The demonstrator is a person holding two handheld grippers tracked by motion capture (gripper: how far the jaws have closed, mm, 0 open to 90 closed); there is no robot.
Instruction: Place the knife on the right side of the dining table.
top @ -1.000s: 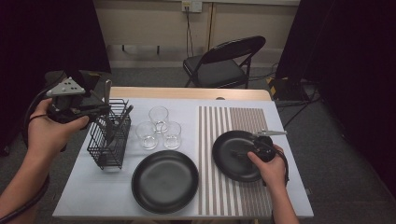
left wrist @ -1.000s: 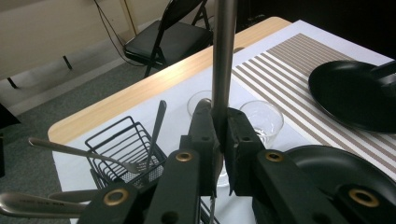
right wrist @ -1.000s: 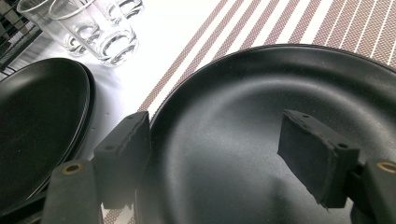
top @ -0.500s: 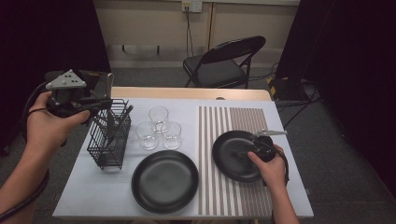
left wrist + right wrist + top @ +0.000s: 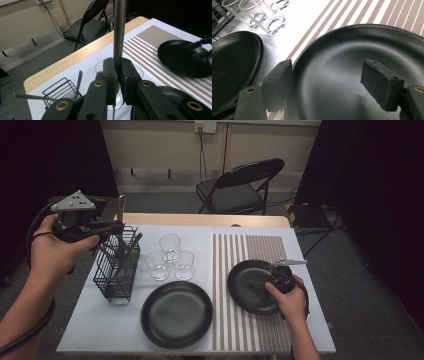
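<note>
Now my left claw [image 5: 112,227] is clenched tight on a metal knife [image 5: 119,30], up above the black wire basket [image 5: 117,275] at about nine o'clock on the table [image 5: 100,330]. Over at three o'clock my right claw [image 5: 329,82] hangs wide and released over the black plate [image 5: 352,50], gripping nothing.
</note>
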